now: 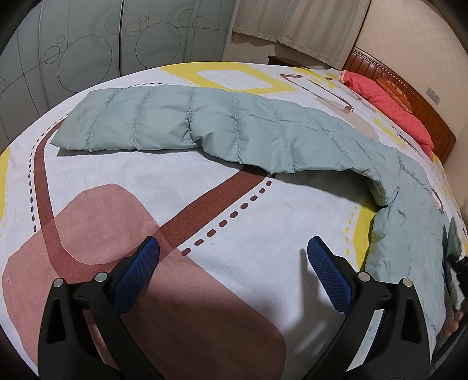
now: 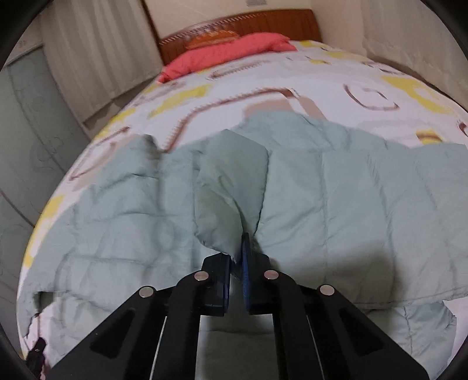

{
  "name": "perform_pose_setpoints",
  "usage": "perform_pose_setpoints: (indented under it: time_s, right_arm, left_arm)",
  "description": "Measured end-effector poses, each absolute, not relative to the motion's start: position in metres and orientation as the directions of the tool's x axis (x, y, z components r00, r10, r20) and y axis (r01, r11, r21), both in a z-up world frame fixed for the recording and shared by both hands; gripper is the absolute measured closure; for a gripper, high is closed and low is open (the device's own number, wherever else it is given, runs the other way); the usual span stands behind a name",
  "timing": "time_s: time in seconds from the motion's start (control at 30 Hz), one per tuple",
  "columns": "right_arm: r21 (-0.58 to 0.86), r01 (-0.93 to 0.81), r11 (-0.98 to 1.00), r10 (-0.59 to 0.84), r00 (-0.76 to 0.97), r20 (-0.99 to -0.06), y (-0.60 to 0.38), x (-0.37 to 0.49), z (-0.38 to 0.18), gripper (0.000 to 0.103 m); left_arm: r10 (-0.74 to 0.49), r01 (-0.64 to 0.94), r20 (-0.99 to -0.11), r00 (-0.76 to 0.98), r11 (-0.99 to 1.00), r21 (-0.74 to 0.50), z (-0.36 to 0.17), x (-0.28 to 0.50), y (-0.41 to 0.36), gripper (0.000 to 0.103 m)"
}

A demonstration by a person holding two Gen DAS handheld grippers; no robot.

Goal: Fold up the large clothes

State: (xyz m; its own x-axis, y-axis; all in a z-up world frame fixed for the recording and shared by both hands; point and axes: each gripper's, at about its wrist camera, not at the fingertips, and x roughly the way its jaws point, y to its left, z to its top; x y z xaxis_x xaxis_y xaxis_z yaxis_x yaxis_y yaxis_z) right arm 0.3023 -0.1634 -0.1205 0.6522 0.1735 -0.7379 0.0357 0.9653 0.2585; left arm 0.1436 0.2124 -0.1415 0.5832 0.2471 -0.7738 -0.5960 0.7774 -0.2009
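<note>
A large pale green quilted down garment [image 1: 234, 128] lies across the patterned bed sheet [image 1: 204, 198], stretched from the far left round to the right edge. My left gripper [image 1: 232, 257] is open and empty, above bare sheet in front of the garment. My right gripper [image 2: 238, 251] is shut on a bunched fold of the same garment [image 2: 321, 204], with the fabric pinched between the blue pads [image 2: 245, 263]. The right wrist view is blurred.
A red pillow [image 1: 392, 108] lies at the wooden headboard [image 1: 409, 96] at the right. Wardrobe doors with circle patterns [image 1: 102, 43] stand beyond the bed's far side, and curtains [image 1: 292, 23] hang at the back.
</note>
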Motion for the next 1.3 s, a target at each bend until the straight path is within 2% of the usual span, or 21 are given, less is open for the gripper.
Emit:
perform_pose_setpoints:
  time_s: [0.23, 0.53, 0.67, 0.73, 0.8, 0.87, 1.03, 1.13, 1.2, 1.3]
  right_arm:
    - [0.319, -0.188, 0.929, 0.362, 0.64, -0.677, -0.095, 0.288, -0.093, 0.096]
    - [0.331, -0.319, 0.888, 0.454, 0.496, -0.74, -0.037, 0.291, -0.119, 0.096]
    - [0.337, -0.343, 0.877, 0.469, 0.46, -0.754, -0.029, 0.285, -0.128, 0.085]
    - [0.348, -0.361, 0.865, 0.489, 0.45, -0.747, -0.027, 0.282, -0.126, 0.072]
    - [0.36, -0.38, 0.852, 0.509, 0.439, -0.741, -0.026, 0.277, -0.123, 0.049]
    - [0.358, -0.397, 0.845, 0.517, 0.438, -0.735, -0.024, 0.272, -0.12, 0.044]
    - [0.38, -0.394, 0.837, 0.54, 0.485, -0.688, -0.052, 0.256, -0.098, 0.044]
    - [0.346, -0.319, 0.882, 0.471, 0.585, -0.66, -0.101, 0.251, -0.079, 0.047]
    - [0.333, -0.243, 0.911, 0.41, 0.623, -0.666, -0.145, 0.253, -0.074, 0.062]
    - [0.283, -0.112, 0.953, 0.285, 0.651, -0.704, -0.208, 0.257, -0.082, 0.073]
  left_arm:
    - [0.248, -0.596, -0.774, 0.583, 0.778, -0.2, -0.141, 0.144, 0.212, 0.002]
    - [0.248, -0.596, -0.774, 0.583, 0.778, -0.2, -0.141, 0.144, 0.212, 0.002]
    - [0.248, -0.596, -0.773, 0.583, 0.778, -0.2, -0.142, 0.144, 0.212, 0.002]
    - [0.248, -0.596, -0.774, 0.583, 0.778, -0.2, -0.142, 0.144, 0.212, 0.002]
    - [0.248, -0.596, -0.774, 0.583, 0.778, -0.199, -0.142, 0.143, 0.212, 0.002]
    - [0.248, -0.596, -0.774, 0.583, 0.778, -0.199, -0.142, 0.143, 0.212, 0.002]
    - [0.248, -0.595, -0.774, 0.583, 0.779, -0.199, -0.142, 0.143, 0.213, 0.002]
    - [0.25, -0.596, -0.774, 0.582, 0.779, -0.197, -0.142, 0.143, 0.212, 0.002]
    - [0.251, -0.596, -0.774, 0.581, 0.779, -0.195, -0.142, 0.143, 0.212, 0.002]
    - [0.255, -0.596, -0.774, 0.579, 0.781, -0.189, -0.142, 0.143, 0.212, 0.002]
